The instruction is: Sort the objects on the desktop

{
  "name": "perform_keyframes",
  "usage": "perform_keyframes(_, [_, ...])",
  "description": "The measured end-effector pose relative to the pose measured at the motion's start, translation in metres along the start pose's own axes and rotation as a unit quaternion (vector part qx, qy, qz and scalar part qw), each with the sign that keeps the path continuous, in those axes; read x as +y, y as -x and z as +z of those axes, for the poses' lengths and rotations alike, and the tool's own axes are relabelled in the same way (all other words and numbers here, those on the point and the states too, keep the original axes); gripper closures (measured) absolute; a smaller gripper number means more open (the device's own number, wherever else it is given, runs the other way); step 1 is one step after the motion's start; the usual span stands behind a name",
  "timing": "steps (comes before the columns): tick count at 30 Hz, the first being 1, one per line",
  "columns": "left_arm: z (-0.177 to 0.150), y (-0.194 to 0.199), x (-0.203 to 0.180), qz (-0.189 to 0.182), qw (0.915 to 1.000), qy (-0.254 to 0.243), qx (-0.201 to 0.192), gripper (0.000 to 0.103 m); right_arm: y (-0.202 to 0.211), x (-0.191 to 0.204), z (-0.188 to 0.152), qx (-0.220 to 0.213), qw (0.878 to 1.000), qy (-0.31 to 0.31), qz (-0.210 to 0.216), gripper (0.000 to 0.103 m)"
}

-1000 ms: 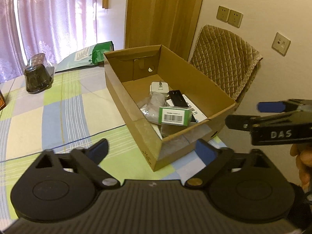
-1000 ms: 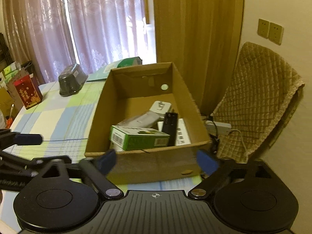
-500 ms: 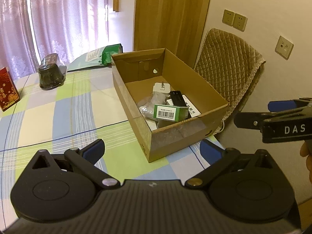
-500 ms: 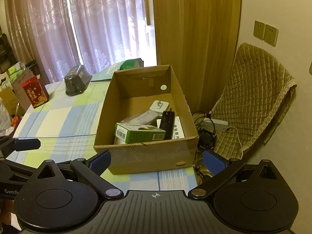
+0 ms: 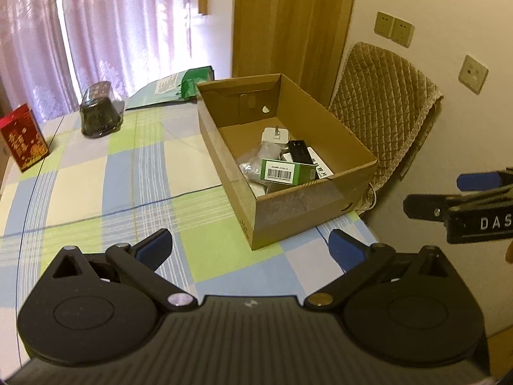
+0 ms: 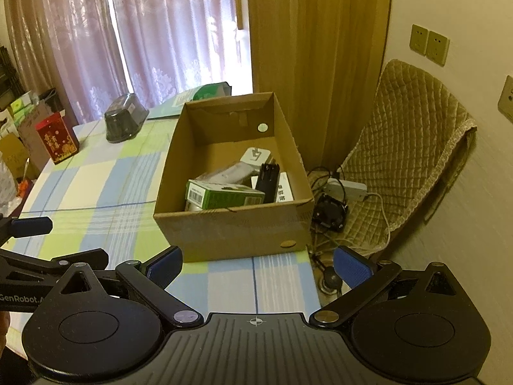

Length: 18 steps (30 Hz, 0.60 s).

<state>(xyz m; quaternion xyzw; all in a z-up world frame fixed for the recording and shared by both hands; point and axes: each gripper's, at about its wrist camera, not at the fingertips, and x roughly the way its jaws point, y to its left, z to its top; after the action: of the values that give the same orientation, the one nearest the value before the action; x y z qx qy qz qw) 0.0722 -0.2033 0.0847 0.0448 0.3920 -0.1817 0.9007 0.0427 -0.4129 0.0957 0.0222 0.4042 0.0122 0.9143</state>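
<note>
An open cardboard box (image 5: 298, 199) (image 6: 231, 231) stands at the table's right edge. Inside lie a green carton with a barcode (image 5: 283, 173) (image 6: 224, 195), a black battery pack (image 5: 298, 150) (image 6: 267, 181), a white plug adapter (image 5: 275, 134) (image 6: 256, 155) and a grey plastic bag (image 5: 256, 160). My left gripper (image 5: 251, 248) hovers open above the near table, short of the box, with nothing between its fingers. My right gripper (image 6: 258, 264) is open too, behind the box's near wall; it also shows at the right edge of the left wrist view (image 5: 449, 192).
On the checked tablecloth (image 5: 128, 186) stand a red gift box (image 5: 24, 138) (image 6: 57, 138), a dark plastic container (image 5: 99, 118) (image 6: 125, 122) and a green-white bag (image 5: 182, 85). A quilted chair (image 6: 410, 166) stands right of the table, with a power strip and cables (image 6: 340, 192) on it.
Both grippers have drawn back and upward from the box, which now looks smaller and farther. More of the table and the red gift box came into view. Both stay open.
</note>
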Motion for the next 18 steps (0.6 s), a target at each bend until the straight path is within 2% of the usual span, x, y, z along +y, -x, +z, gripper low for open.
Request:
perform_keyframes(5, [-0.004, 0.012, 0.001, 0.008, 0.9997, 0.022, -0.001, 0.001, 0.007, 0.002, -0.004, 0.009, 1.000, 0.005, -0.004, 0.001])
perform_keyframes(18, [-0.018, 0.029, 0.004, 0.011, 0.9993, 0.034, 0.007, 0.001, 0.031, 0.011, -0.010, 0.004, 1.000, 0.006, -0.005, 0.001])
